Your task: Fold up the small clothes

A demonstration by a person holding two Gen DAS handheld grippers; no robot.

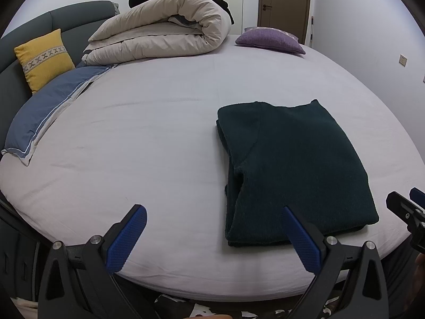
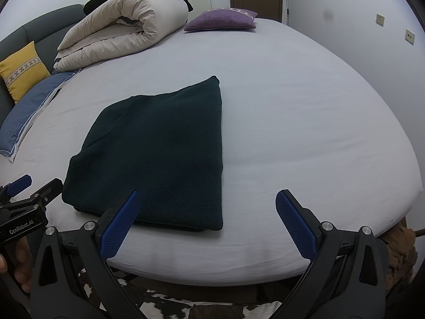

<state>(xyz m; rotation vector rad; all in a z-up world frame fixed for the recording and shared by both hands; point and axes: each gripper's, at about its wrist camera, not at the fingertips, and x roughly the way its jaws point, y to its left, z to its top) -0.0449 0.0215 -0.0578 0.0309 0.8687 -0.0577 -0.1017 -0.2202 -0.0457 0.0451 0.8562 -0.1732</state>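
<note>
Two grippers, one in each of my hands, hover level at the near edge of the bed (image 1: 159, 122), both spread wide with nothing between the fingers. My left gripper (image 1: 215, 236) fills the bottom of the left wrist view; its right blue pad (image 1: 302, 242) overlaps the near edge of the sweater (image 1: 292, 164), though contact cannot be judged. My right gripper (image 2: 208, 222) fills the bottom of the right wrist view, its left blue pad (image 2: 120, 223) over the sweater's near edge. The dark green sweater lies folded into a flat rectangle on the pale sheet: lower right in the left view, centre-left in the right view. At upper left of both frames sit a rolled cream duvet (image 1: 164, 32), a yellow cushion (image 1: 43, 58) and a blue pillow (image 1: 45, 114). A purple cushion (image 1: 271, 40) lies at top centre.
</note>
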